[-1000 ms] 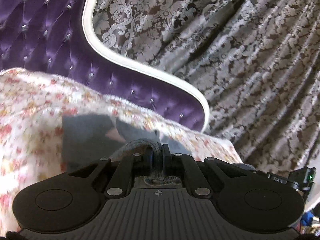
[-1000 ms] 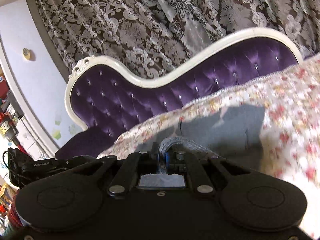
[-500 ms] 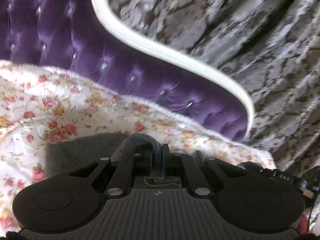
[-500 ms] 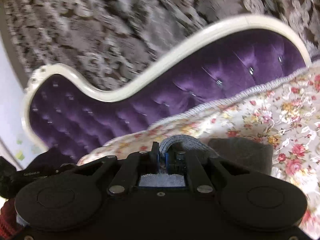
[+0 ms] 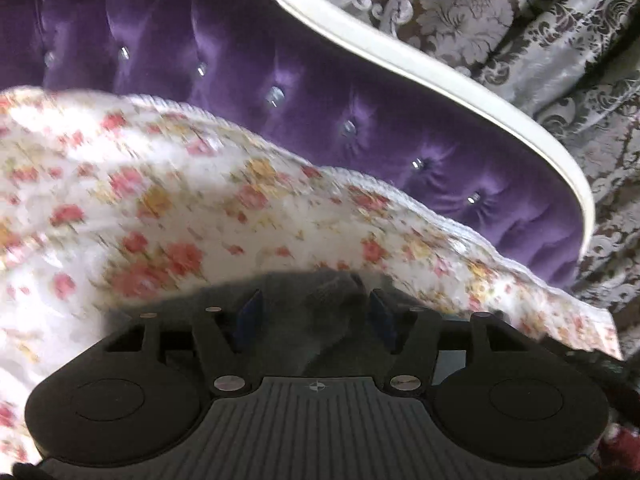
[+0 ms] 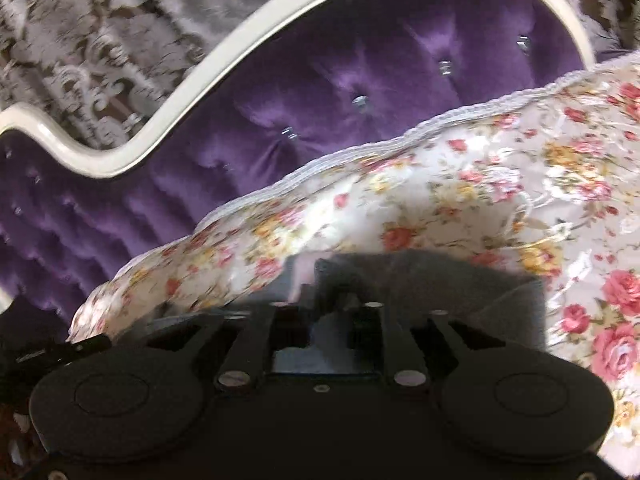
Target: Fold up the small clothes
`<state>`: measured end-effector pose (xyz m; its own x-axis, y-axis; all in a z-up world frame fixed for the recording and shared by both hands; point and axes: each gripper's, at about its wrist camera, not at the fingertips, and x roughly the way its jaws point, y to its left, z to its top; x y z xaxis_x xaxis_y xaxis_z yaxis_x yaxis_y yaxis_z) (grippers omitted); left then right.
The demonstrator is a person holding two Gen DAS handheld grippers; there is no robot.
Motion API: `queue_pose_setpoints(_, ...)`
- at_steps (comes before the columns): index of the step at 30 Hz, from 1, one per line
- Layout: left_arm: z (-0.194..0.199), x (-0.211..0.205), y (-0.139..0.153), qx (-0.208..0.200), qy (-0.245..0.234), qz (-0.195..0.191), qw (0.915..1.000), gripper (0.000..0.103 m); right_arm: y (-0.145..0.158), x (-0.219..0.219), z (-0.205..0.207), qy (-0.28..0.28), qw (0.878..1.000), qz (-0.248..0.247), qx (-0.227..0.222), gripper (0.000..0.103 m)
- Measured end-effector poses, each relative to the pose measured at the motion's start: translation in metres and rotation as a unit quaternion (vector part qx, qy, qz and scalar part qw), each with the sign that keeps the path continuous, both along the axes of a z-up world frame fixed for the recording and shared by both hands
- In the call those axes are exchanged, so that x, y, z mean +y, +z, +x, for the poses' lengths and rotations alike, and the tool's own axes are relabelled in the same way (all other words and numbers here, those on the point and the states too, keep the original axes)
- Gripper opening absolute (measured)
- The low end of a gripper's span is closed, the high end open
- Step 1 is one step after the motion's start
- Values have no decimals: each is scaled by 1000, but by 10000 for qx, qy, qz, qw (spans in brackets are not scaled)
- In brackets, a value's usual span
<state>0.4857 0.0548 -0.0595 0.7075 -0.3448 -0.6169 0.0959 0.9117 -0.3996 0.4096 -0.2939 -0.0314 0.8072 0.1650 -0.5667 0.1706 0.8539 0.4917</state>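
Big purple headboard [image 5: 304, 92] sits behind the flowery bedspread [image 6: 460, 200], and the grey garment [image 6: 432, 284] lies on that bedspread, near the headboard. Left gripper [image 5: 314, 314] has its jaws spread wide over the cloth. Right gripper [image 6: 326, 320] looks open too, holding nothing.

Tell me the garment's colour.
Plain grey garment, no pattern; the right wrist view shows it best.

Count on view: one grey garment [image 5: 304, 316], one floral bedspread [image 5: 160, 208], one purple tufted headboard [image 5: 280, 80], one patterned curtain [image 5: 540, 32], two grippers, left [image 5: 316, 316] and right [image 6: 326, 320].
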Motion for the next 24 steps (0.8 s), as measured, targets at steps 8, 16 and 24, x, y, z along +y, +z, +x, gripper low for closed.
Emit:
queue_pose_setpoints(8,-64,-27,33,-641,-947,1247,9856,69,38,20,-35,417,9944,-837,-496,59)
queue_pose_setpoints(16,-95,-54,-7,-499,-1453,2022,9672,69,25,109,-52,1840,9594,-2119,-281,62)
queue_pose_setpoints(24,-97,-33,-18,-579,-1323,1733,9742,74,-4,70,-24,934,9695,-2238,348,63)
